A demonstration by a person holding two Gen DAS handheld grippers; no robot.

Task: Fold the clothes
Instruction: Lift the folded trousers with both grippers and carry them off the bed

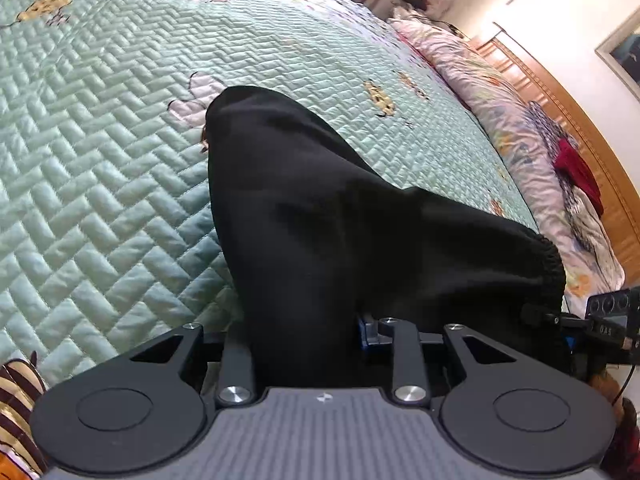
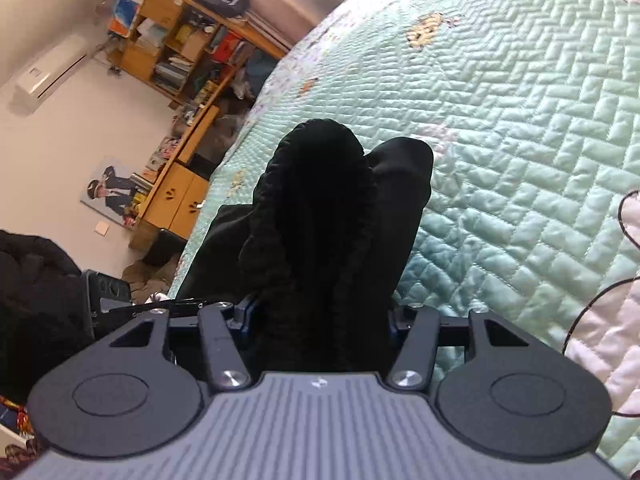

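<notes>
Gripping black fabric on both sides, I cannot actually see either pair of fingertips, since the cloth drapes straight over them. On my left gripper (image 1: 308,332) the jaws look drawn in around a thick fold of the black trousers (image 1: 320,208); only a blue finger (image 1: 366,330) peeks out at the right edge of the cloth. On my right gripper (image 2: 318,320) the same holds: blue edges show on either side of the bunched material, the jaws closed in on it, the contact itself hidden.

The left wrist view shows the garment stretching away from the gripper over the green quilted bedspread (image 1: 100,160), with a gathered elastic waistband (image 1: 554,256) at the far right, close to the other gripper, whose body is cut off by the frame edge. The right wrist view shows that ruched band (image 2: 320,184) head-on as a dark arch, with a smoother part of the trousers beside it; the black is so deep there that I cannot separate the layers.

Only the left view takes in the crumpled floral duvet (image 1: 500,120) along the far side of the bed, a red garment (image 1: 576,168) lying on it, and the wooden headboard (image 1: 560,92) behind. Only the right view takes in the wooden shelving (image 2: 176,52), the air conditioner (image 2: 52,68) on the wall, and a dark sleeve (image 2: 36,300) at lower left.

The bedspread lies open to the left of the trousers in the left view, and to the right in the other
</notes>
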